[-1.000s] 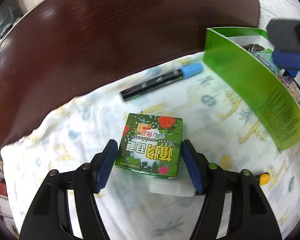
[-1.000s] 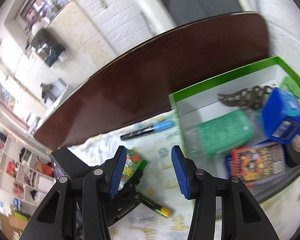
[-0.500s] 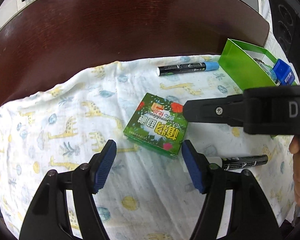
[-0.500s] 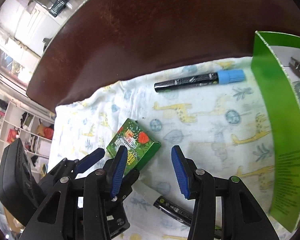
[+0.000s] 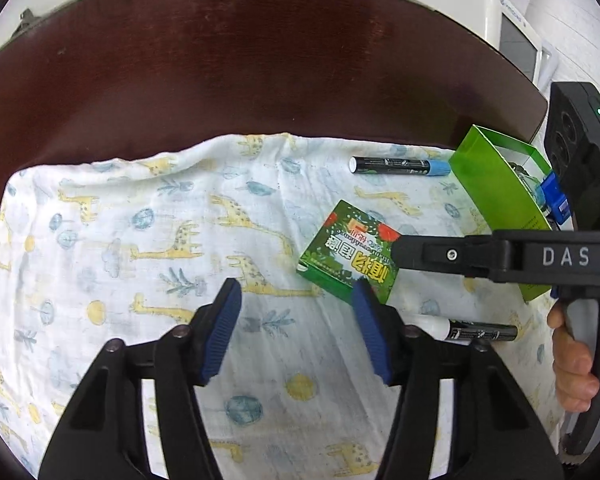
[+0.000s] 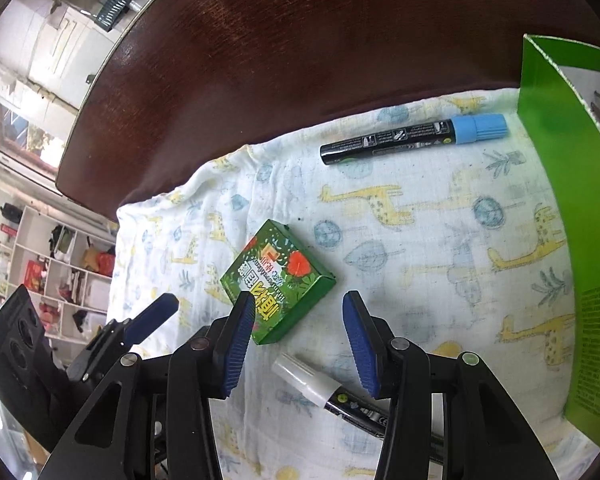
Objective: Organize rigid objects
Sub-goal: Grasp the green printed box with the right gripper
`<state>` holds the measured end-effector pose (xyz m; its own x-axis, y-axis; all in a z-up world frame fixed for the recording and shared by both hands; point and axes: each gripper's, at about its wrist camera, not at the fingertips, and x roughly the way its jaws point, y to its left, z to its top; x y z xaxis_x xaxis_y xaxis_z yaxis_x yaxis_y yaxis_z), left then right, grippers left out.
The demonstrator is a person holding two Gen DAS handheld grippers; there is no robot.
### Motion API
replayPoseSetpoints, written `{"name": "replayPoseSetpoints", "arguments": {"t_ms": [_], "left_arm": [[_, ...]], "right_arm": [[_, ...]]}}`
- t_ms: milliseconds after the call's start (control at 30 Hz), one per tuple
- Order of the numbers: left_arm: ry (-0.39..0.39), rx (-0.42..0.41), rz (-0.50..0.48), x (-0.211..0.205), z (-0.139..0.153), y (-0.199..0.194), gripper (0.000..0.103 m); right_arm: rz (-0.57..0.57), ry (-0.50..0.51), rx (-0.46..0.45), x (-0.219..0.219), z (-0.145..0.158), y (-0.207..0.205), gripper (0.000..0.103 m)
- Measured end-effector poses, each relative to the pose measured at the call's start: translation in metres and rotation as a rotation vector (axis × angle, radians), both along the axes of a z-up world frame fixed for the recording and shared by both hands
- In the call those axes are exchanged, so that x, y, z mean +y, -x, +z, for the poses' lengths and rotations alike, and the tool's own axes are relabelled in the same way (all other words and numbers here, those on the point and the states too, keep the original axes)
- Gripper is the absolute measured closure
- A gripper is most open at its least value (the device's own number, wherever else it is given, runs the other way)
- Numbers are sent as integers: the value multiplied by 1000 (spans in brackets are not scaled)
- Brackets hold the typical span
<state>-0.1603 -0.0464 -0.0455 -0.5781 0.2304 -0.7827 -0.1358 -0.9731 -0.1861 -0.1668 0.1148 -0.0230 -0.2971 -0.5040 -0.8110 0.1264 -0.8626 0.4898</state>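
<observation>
Altogether two markers (image 6: 414, 138) (image 6: 332, 394), one green box (image 6: 278, 280), both grippers' (image 5: 296, 328) (image 6: 298, 344) fingers apart, empty, left pair just narrowing.

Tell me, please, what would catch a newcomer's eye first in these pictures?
Probably the giraffe-print cloth spread over the dark wooden table, with a small green box lying near its middle. A blue-capped marker lies beyond that box, a white-capped marker nearer, and a tall green carton stands at the right.
</observation>
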Motion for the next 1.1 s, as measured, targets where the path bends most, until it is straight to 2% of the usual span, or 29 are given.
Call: {"name": "replayPoseSetpoints", "arguments": {"t_ms": [100,200,300,433,600,767,833,933,1000,1100], "left_arm": [[-8,-38,2,4,-4,4,54],[-23,-52,-9,11,-6,4,54],[-56,-78,-4,15,-9,9,54],[-67,-81,0,17,-8,12,55],[-79,-87,-1,18,-9,16,52],[-43,-70,-20,20,-7,9,55],[-3,-60,-23,19,-6,6,53],[13,-68,-13,15,-4,0,53],[18,-71,-12,14,-3,-3,54],[11,-75,-19,19,-5,-2,54]], "right_arm": [[-16,-2,-2,-2,-2,5,54],[2,-39,40,-2,2,13,54],[67,-66,80,-9,4,24,54],[146,-136,85,-23,-7,29,54],[133,-117,59,-21,-6,19,63],[129,-132,62,-17,-2,6,73],[155,-127,48,-18,-3,1,73],[173,-76,13,-12,-5,-2,73],[159,-109,50,-9,-1,2,73],[176,-94,61,-13,0,10,73]]}}
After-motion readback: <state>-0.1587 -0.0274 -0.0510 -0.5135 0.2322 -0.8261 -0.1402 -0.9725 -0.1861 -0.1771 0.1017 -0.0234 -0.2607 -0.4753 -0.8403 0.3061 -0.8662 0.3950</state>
